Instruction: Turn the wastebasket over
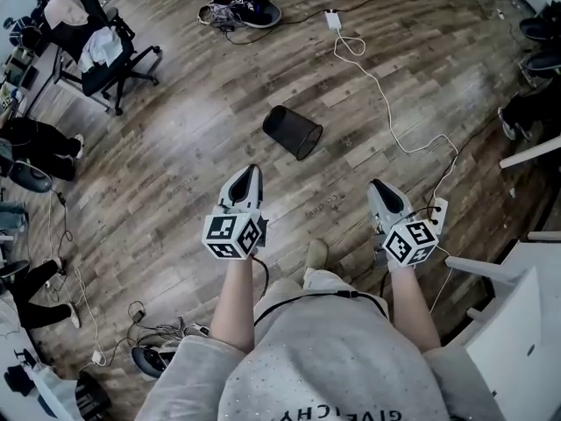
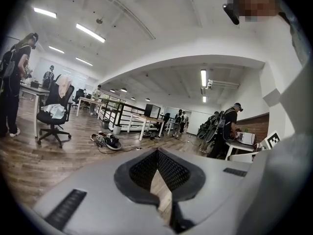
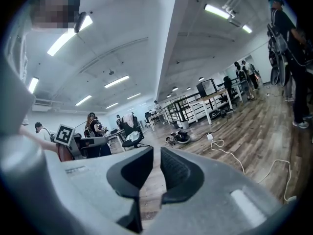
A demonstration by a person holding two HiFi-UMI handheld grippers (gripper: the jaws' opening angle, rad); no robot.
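The black mesh wastebasket [image 1: 292,132] lies on its side on the wooden floor, its open mouth toward the lower right in the head view. My left gripper [image 1: 251,171] hovers short of it, below and to its left, with the jaws shut and nothing between them [image 2: 157,151]. To the basket's lower right is my right gripper [image 1: 377,184], farther from it. Its jaws stand a narrow gap apart and hold nothing [image 3: 156,148]. Neither gripper touches the basket. The basket does not show in either gripper view.
A white cable [image 1: 386,103] runs from an adapter [image 1: 333,18] across the floor to the right of the basket. A black office chair [image 1: 110,55] stands far left, and shoes and cords [image 1: 241,11] lie beyond. White furniture [image 1: 526,323] is close at the right.
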